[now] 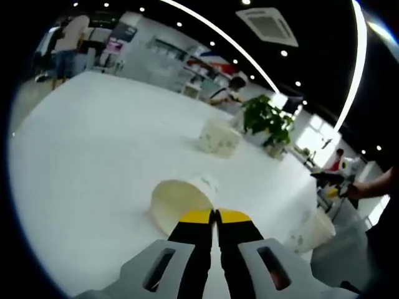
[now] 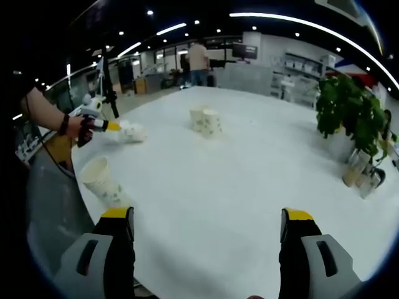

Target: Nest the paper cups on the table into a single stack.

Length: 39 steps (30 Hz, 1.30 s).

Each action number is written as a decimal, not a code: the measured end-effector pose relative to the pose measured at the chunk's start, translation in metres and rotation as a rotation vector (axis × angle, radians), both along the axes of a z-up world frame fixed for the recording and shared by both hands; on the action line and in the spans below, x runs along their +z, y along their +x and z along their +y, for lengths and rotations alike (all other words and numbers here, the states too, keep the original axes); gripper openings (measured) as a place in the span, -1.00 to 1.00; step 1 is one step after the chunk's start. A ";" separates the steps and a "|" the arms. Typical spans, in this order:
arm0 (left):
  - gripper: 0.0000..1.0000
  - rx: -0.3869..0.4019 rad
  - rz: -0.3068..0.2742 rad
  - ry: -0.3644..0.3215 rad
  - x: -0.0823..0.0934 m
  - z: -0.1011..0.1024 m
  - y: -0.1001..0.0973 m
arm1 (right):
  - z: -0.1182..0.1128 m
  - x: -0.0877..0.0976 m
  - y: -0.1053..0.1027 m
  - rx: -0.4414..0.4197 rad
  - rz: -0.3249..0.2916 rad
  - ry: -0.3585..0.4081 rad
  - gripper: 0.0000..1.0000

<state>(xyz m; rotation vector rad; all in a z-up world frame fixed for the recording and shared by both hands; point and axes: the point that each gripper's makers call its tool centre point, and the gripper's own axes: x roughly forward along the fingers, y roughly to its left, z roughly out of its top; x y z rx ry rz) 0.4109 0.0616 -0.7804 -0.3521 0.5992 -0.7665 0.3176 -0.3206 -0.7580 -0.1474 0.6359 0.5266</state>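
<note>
Left gripper view puts a cream paper cup lying on its side (image 1: 182, 200) just beyond your left tongs (image 1: 216, 216), its open mouth turned toward you on the white round table (image 1: 93, 143). Those yellow-tipped tongs are pressed together with nothing between them, their tips just short of the cup's rim. Farther across the table from that tipped cup sits a pair of patterned paper cups (image 1: 219, 136), close together, and nearer the table's edge to the right stands an upright patterned paper cup (image 1: 312, 232). Beyond the pair, a green potted plant (image 1: 268, 118) sits on the table.

Right gripper view shows your right tongs (image 2: 206, 218) spread wide apart and empty above the table (image 2: 249, 180). From there the upright cup (image 2: 103, 180) stands by the table's near-left edge, the tipped cup (image 2: 132, 132) lies by your left tongs (image 2: 112, 126), the pair (image 2: 206, 120) sits mid-table, and the plant (image 2: 352, 112) is at right.
</note>
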 end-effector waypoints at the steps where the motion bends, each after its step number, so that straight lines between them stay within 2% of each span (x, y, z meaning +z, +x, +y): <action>1: -1.00 -0.001 -0.002 0.000 0.000 0.000 0.000 | 0.000 0.000 0.000 -0.002 0.000 0.002 0.93; 12: -1.00 -0.014 0.008 0.004 0.017 -0.006 -0.007 | 0.000 0.003 0.000 -0.013 -0.019 0.023 0.93; 23: -1.00 -0.079 0.013 0.011 0.040 -0.027 -0.019 | 0.002 0.007 0.007 -0.044 -0.044 0.062 0.92; 27: -1.00 -0.100 0.004 -0.004 0.055 -0.035 -0.021 | 0.004 0.009 0.009 -0.053 -0.053 0.077 0.92; 33: -1.00 -0.176 -0.019 0.034 0.077 -0.043 -0.022 | 0.009 0.008 0.012 -0.054 -0.057 0.086 0.92; 39: -1.00 -0.237 -0.047 0.073 0.089 -0.054 -0.026 | 0.011 0.010 0.016 -0.053 -0.062 0.095 0.92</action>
